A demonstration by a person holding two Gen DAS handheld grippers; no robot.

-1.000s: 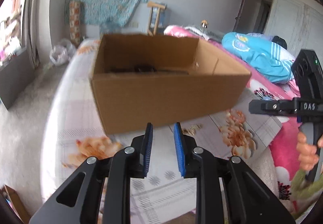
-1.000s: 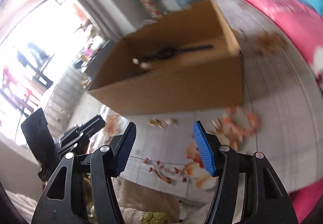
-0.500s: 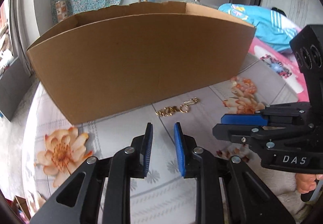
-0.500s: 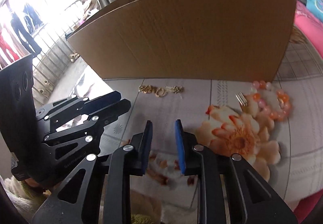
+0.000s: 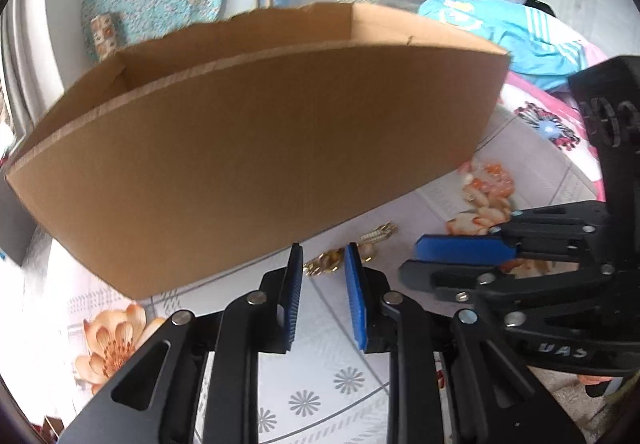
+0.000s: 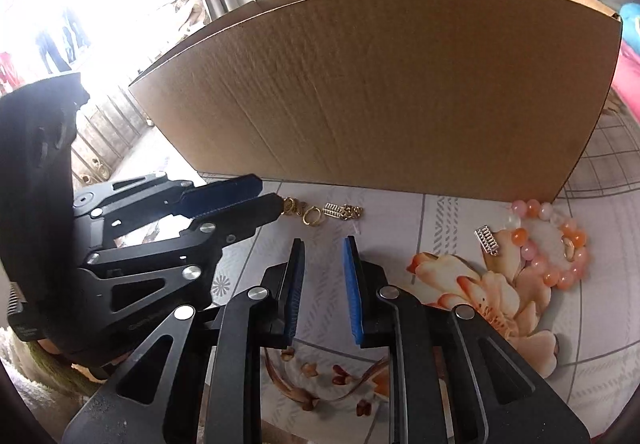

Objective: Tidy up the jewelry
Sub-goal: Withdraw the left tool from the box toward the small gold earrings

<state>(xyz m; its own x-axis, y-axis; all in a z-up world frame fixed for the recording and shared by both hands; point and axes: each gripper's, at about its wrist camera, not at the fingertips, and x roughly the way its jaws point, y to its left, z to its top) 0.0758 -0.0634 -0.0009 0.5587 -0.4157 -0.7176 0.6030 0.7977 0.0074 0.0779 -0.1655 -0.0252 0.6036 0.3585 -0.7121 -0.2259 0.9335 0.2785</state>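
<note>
Both wrist views look steeply down along their fingers, close to the floral bedsheet [image 5: 340, 384], sharing the brown cardboard box [image 6: 380, 91] and the small gold jewelry pieces [image 6: 320, 212].
</note>
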